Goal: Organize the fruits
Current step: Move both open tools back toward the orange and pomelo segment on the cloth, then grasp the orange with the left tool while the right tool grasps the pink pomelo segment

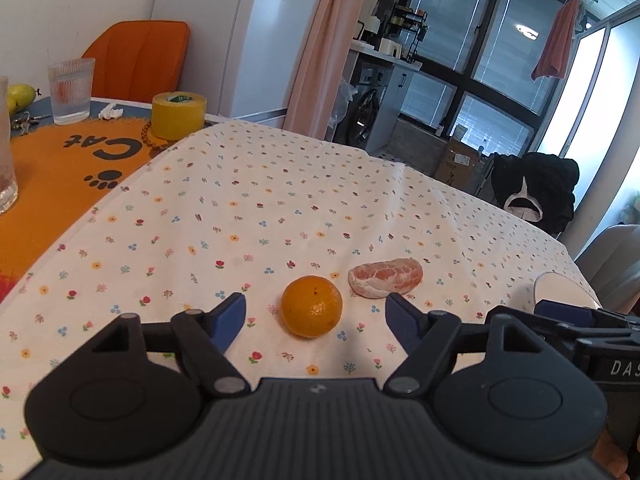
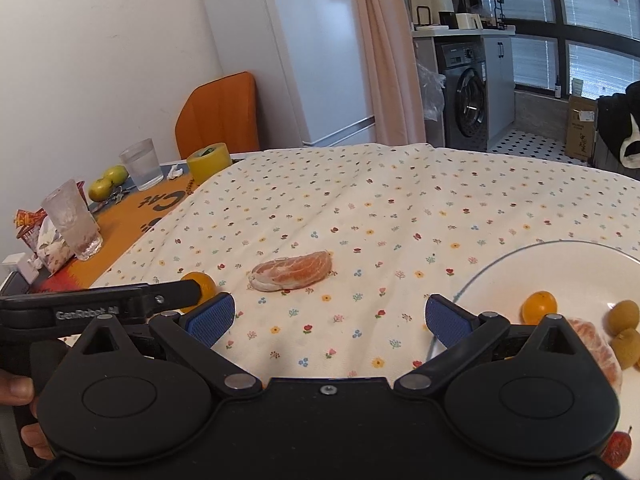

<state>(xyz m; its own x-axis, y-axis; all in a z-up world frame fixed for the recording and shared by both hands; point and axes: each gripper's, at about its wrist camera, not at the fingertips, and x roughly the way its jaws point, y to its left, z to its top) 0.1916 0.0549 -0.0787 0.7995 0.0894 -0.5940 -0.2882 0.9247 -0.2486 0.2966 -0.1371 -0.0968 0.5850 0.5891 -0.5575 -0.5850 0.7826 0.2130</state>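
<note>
**Orange lined up for the left grasp**

Left wrist: the left gripper (image 1: pixel 316 314) stands with fingers apart, the orange (image 1: pixel 312 306) centred between them on the cloth (image 1: pixel 280 200); push forward before closing, gently. The segment (image 1: pixel 385 277) lies beyond the right finger.

Right wrist: the right gripper (image 2: pixel 330 316) is spread, empty, segment ahead. The plate (image 2: pixel 560 264) is cut off; its fruit partly hidden

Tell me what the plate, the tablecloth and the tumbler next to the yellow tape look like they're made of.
Plate: probably glazed ceramic, glossy white, with a highlight near its thin rim; melamine is possible. Tablecloth: woven fabric, likely matte cotton, creased, with a small flower print. Tumbler: clear ribbed glass or maybe acrylic, with the orange chair showing through.
</note>
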